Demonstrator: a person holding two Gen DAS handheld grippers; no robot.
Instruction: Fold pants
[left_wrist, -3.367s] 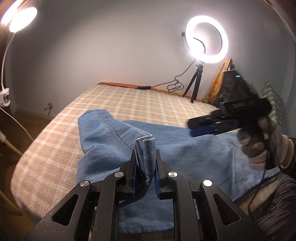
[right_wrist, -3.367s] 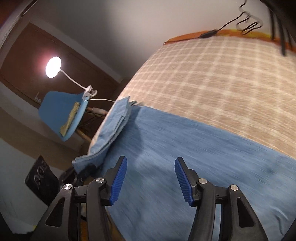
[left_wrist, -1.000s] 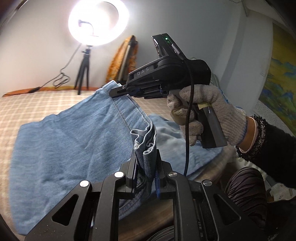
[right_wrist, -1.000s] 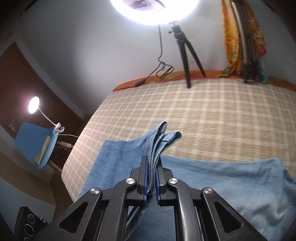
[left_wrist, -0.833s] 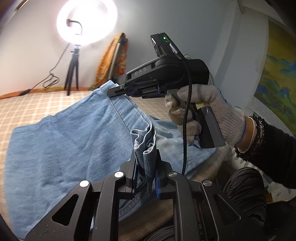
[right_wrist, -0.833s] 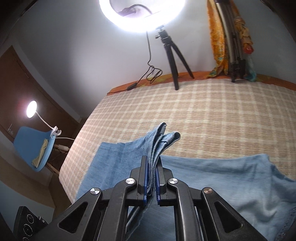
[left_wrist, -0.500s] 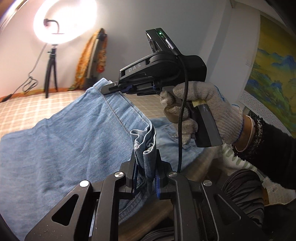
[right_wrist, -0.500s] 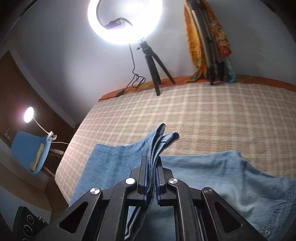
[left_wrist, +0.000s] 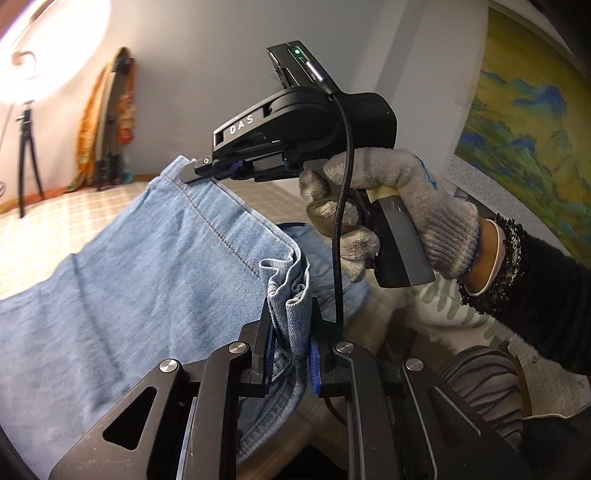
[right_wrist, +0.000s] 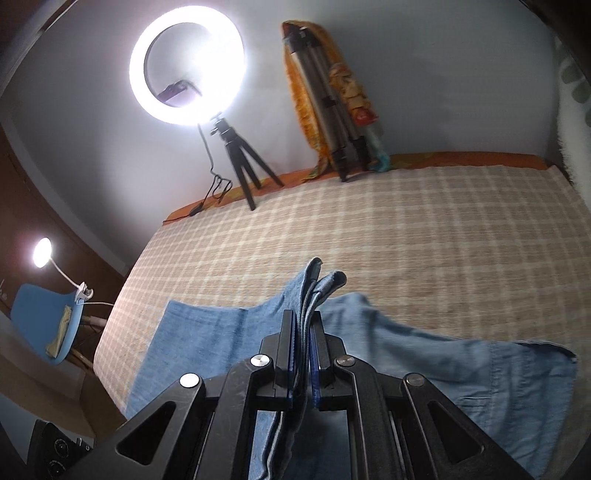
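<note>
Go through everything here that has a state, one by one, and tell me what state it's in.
Blue denim pants: partly lifted off the checked bedspread, rest lying on it.
Left gripper: shut on bunched denim edge.
Right gripper: shut on folded denim layers; in the left wrist view it pinches the hem.
White ring light: on.
Small clip lamp: on.

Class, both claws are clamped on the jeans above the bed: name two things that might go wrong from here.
1. The left claw pinches a thick bunched wad of the jeans; layers may slip out unevenly.
2. The right claw grips only a narrow edge, so the hem might pull free or land crooked on the bed.
</note>
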